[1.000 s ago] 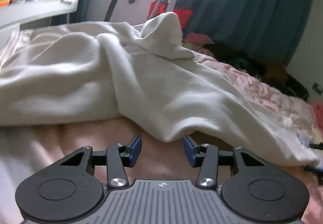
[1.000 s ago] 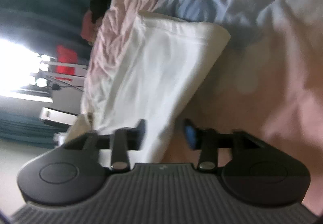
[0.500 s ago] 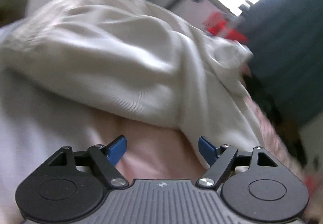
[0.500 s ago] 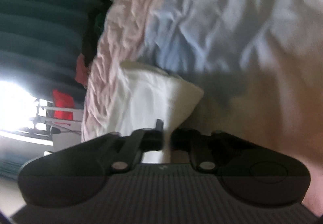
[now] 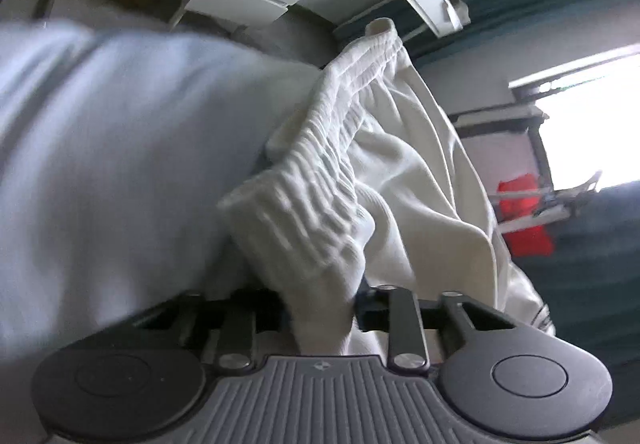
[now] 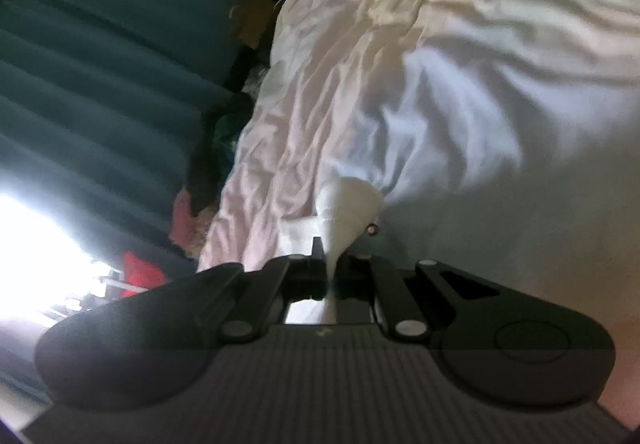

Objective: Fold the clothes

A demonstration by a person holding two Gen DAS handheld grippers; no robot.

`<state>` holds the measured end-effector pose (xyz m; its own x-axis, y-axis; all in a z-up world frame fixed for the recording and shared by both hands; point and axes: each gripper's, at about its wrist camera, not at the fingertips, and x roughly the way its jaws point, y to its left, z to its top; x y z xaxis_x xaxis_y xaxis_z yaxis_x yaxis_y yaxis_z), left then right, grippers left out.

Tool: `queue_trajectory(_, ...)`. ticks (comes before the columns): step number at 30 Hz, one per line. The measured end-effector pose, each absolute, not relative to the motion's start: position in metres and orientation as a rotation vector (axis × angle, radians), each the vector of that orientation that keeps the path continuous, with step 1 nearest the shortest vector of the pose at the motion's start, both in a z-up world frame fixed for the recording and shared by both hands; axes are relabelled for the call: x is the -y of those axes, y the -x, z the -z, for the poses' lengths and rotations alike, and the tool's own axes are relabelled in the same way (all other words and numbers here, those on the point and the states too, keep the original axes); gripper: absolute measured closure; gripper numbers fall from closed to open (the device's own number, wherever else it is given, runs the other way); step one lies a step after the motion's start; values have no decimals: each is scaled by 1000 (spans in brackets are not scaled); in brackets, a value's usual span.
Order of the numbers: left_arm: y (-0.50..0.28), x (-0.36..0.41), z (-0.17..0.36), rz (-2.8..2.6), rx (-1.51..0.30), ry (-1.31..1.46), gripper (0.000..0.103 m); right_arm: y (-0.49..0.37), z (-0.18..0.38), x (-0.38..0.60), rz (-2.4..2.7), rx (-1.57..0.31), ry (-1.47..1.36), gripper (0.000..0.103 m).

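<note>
Your left gripper has just been closing and now pinches the gathered elastic waistband of the white garment; the cloth runs from the jaws toward 1 o'clock, over the pale bedsheet at 9 o'clock. Your right gripper is clenched on a thin fold of white fabric, which rises toward 12 o'clock; rumpled bedding fills 1 to 3 o'clock, a teal curtain sits at 10 o'clock.
</note>
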<state>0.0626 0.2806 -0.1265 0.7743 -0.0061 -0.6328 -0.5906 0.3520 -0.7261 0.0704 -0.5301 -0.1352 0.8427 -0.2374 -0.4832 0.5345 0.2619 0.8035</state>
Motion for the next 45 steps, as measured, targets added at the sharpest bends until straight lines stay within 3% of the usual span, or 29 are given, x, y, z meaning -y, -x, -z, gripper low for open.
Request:
queue_trajectory(1, -64, -284, 119, -409, -611, 1134, 83, -69, 136, 534, 543, -291, -1185, 98)
queue_trajectory(2, -65, -288, 112, -408, -621, 1104, 93, -67, 136, 537, 553, -293, -1170, 98)
queue_trajectory(8, -46, -340, 55, -400, -688, 979, 94, -56, 128, 546, 687, -306, -987, 98)
queue_trajectory(13, -31, -351, 71, -383, -865, 855, 91, -52, 149, 556, 800, -468, -1004, 98)
queue_trajectory(16, -24, -338, 73, -361, -895, 710, 72, -55, 151, 553, 797, -532, -942, 97)
queue_trajectory(18, -17, -323, 67, -357, -901, 599, 45, -60, 145, 545, 798, -553, -872, 94)
queue_trajectory(20, -13, -308, 53, -364, -884, 481, 30, -64, 135, 536, 795, -577, -802, 93)
queue_trajectory(21, -11, -301, 45, -377, -867, 417, 21, -65, 130, 532, 802, -578, -767, 88)
queue_trajectory(23, -2, -278, 27, -377, -809, 293, 14, -63, 118, 527, 810, -554, -708, 65)
queue_trajectory(24, -1, -266, 20, -380, -779, 248, 8, -62, 111, 524, 811, -533, -676, 42)
queue_trajectory(25, 0, -253, 15, -379, -743, 222, 4, -61, 103, 521, 808, -504, -640, 27)
queue_trajectory(26, 0, -240, 9, -378, -707, 196, 0, -60, 95, 516, 798, -477, -603, 24)
queue_trajectory(34, -46, -116, 16, -251, -557, 160, 0, -60, 39, 450, 563, -359, -404, 26)
queue_trajectory(45, -154, 9, 130, -237, -701, 137, 0, -91, 33, 384, 278, -440, -233, 26)
